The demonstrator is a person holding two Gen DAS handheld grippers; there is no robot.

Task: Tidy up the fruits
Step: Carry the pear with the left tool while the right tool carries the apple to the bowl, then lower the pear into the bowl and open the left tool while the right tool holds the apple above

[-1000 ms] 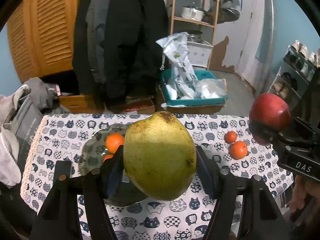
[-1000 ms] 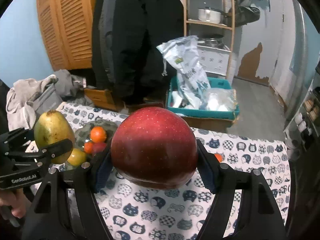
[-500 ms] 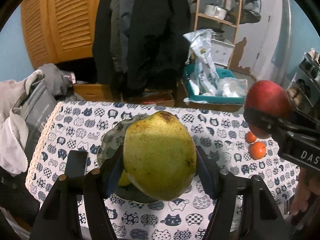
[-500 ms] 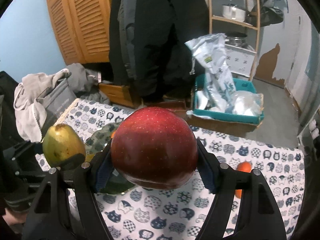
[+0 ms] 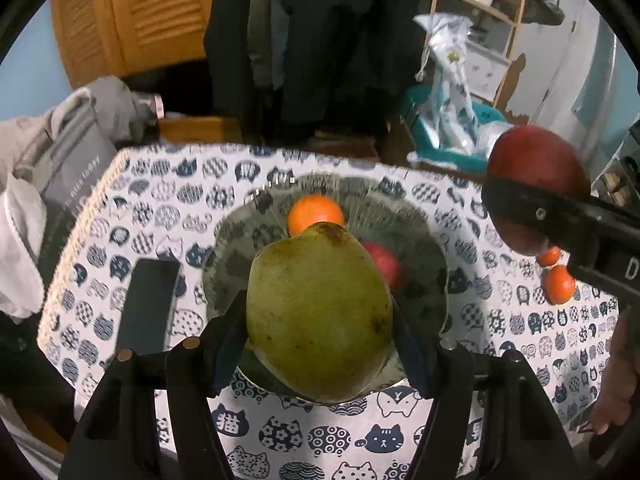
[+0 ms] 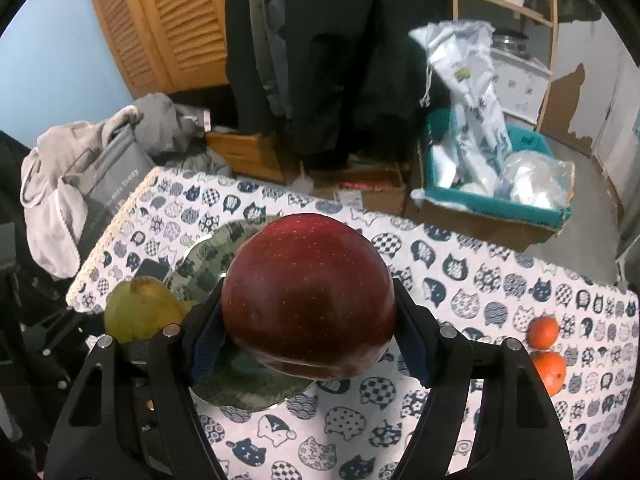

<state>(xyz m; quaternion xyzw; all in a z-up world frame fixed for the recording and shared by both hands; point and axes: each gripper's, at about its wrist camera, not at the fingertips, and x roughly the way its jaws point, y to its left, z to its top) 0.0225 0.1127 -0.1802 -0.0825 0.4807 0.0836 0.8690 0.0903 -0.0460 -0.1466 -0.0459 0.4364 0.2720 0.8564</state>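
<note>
My left gripper [image 5: 320, 320] is shut on a green pear [image 5: 318, 312] and holds it above the near side of a glass bowl [image 5: 240, 248]. In the bowl lie an orange [image 5: 314, 214] and a red fruit [image 5: 384, 260]. My right gripper [image 6: 310, 320] is shut on a dark red apple [image 6: 308, 296], held above the bowl's right part [image 6: 208, 264]. The apple also shows at the right of the left wrist view [image 5: 536, 184]. The pear also shows in the right wrist view [image 6: 140, 312]. Two small oranges [image 6: 546, 350] lie on the cloth to the right.
The table has a cat-print cloth [image 5: 160, 184]. A black phone [image 5: 148, 304] lies left of the bowl. A grey bag and clothes [image 5: 60, 184] sit off the left edge. A teal crate with bags [image 6: 496, 176] stands on the floor behind.
Both grippers have moved forward and tilted down over the table with their fruit. The bowl now lies right under the pear and the apple.
</note>
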